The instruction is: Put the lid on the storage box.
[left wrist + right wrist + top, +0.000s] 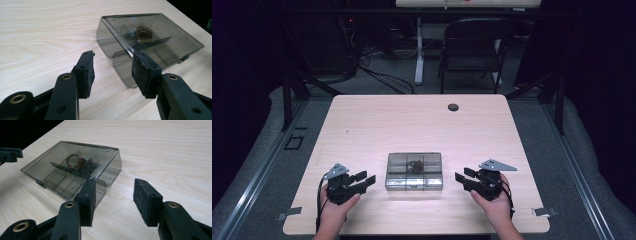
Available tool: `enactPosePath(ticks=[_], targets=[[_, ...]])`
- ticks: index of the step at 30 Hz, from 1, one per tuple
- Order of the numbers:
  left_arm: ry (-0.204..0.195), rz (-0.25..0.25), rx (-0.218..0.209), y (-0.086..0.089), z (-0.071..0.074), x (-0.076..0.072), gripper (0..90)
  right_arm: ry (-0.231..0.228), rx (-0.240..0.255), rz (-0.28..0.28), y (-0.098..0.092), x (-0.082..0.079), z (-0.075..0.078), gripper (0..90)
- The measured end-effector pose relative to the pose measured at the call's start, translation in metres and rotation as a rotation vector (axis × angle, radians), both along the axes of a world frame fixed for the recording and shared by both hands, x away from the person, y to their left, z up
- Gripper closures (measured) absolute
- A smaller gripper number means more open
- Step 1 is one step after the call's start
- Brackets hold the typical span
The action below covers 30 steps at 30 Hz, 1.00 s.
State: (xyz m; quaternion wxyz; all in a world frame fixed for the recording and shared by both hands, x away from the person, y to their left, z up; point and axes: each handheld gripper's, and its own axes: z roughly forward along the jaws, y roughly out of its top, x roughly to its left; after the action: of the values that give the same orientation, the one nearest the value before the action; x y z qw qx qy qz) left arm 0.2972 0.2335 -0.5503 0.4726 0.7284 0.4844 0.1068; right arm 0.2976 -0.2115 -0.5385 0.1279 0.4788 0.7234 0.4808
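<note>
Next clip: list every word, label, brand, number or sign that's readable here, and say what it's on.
None can be read.
Smoky clear compartment box: no label or print on lid or walls in any view.
Left gripper and right gripper: plain black, no markings.
Table: bare wood grain, no text.
Red mark on the far desk edge: too small and blurred to read.

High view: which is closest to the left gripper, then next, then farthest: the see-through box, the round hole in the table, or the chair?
From the left gripper:
1. The see-through box, just to its right on the table, not touching it.
2. The round hole, near the table's far edge, to the right.
3. The chair, on the floor beyond the table.
</note>
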Motion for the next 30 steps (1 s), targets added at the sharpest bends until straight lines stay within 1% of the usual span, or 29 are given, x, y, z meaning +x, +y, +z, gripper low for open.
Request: enactPosePath(ticks=[5, 6, 8, 9, 10, 12, 13, 14, 15, 17, 20, 21, 23, 24, 25, 29, 30], targets=[[0.005, 0.036, 0.007, 0.010, -0.002, 0.004, 52.6, -0.003, -0.023, -0.025, -0.007, 0.002, 0.000, 52.9], [0.009, 0.038, 0.018, 0.013, -0.003, 0.005, 52.6, -0.006, -0.027, -0.031, -0.008, 0.003, -0.001, 52.9], [0.019, 0.057, 0.012, 0.017, -0.004, 0.007, 52.6, -0.003, -0.044, -0.039, -0.011, 0.004, -0.002, 52.9], [0.016, 0.061, 0.013, 0.019, -0.005, 0.008, 52.3, 0.000, -0.046, -0.046, -0.012, 0.004, -0.003, 52.9], [0.020, 0.067, 0.012, 0.019, -0.006, 0.009, 52.1, 0.001, -0.045, -0.052, -0.012, 0.004, -0.004, 52.9], [0.032, 0.068, 0.024, 0.022, -0.008, 0.011, 52.1, 0.003, -0.059, -0.059, -0.014, 0.005, -0.005, 52.9], [0.039, 0.070, 0.026, 0.023, -0.010, 0.012, 52.1, 0.001, -0.057, -0.062, -0.015, 0.006, -0.006, 52.9], [0.044, 0.071, 0.035, 0.023, -0.011, 0.014, 52.1, 0.007, -0.063, -0.062, -0.016, 0.006, -0.007, 52.8], [0.043, 0.081, 0.040, 0.023, -0.013, 0.015, 52.1, 0.013, -0.067, -0.066, -0.016, 0.007, -0.010, 52.8], [0.038, 0.090, 0.064, 0.025, -0.016, 0.019, 52.1, 0.024, -0.090, -0.075, -0.016, 0.009, -0.014, 52.5], [0.050, 0.110, 0.083, 0.028, -0.020, 0.024, 51.4, 0.038, -0.111, -0.083, -0.018, 0.013, -0.018, 51.2], [0.053, 0.119, 0.084, 0.029, -0.021, 0.025, 51.3, 0.043, -0.114, -0.089, -0.019, 0.014, -0.020, 50.8], [0.066, 0.129, 0.072, 0.032, -0.023, 0.026, 50.9, 0.053, -0.116, -0.098, -0.021, 0.016, -0.021, 50.4], [0.074, 0.132, 0.069, 0.033, -0.023, 0.026, 50.5, 0.058, -0.118, -0.112, -0.023, 0.017, -0.023, 50.3], [0.080, 0.130, 0.065, 0.034, -0.024, 0.027, 50.1, 0.064, -0.114, -0.107, -0.025, 0.018, -0.023, 50.1], [0.074, 0.143, 0.065, 0.035, -0.025, 0.028, 49.3, 0.075, -0.121, -0.120, -0.029, 0.022, -0.026, 49.9], [0.082, 0.140, 0.072, 0.036, -0.025, 0.028, 49.3, 0.081, -0.122, -0.126, -0.030, 0.023, -0.027, 49.9]])
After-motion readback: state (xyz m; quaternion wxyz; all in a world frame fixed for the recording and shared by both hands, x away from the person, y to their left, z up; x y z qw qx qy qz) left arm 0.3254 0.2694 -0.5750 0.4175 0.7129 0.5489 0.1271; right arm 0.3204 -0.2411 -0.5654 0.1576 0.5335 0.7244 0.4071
